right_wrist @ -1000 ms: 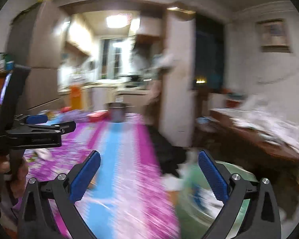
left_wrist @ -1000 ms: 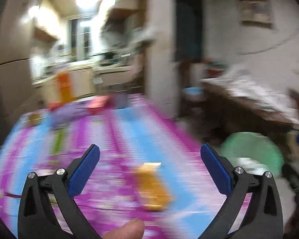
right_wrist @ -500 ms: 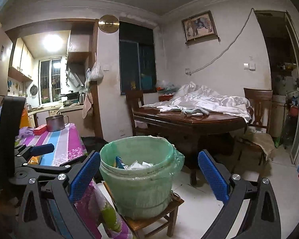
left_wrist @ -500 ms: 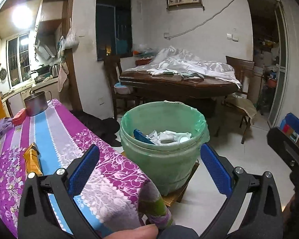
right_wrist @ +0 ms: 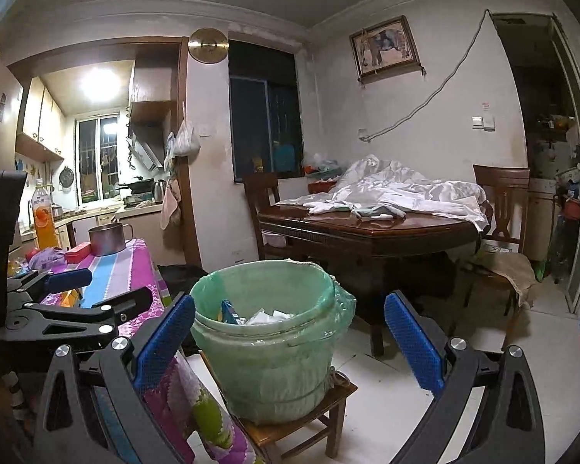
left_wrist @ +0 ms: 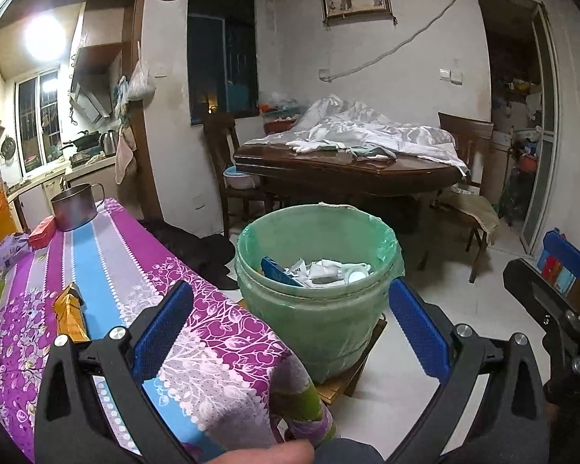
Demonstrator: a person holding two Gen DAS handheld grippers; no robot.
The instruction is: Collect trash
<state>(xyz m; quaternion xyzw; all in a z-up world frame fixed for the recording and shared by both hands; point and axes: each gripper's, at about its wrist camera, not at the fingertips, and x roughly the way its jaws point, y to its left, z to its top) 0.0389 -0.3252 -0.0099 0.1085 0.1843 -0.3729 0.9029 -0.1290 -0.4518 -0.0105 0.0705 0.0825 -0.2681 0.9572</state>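
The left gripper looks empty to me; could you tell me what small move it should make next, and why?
Probably swing the left gripper back left toward the orange wrapper on the purple tablecloth. It is open and holds nothing, the green bin already holds scraps, and that wrapper looks like the nearest litter.

Translucent plastic bin liner (left_wrist: 382, 245), glossy wooden table (right_wrist: 367, 232)

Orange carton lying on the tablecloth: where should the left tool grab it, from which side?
Judging by its pose, take the orange carton across its narrow width at mid-body, from above. It lies flat and long on the tablecloth, so its long sides are exposed; the left tool is open and empty.
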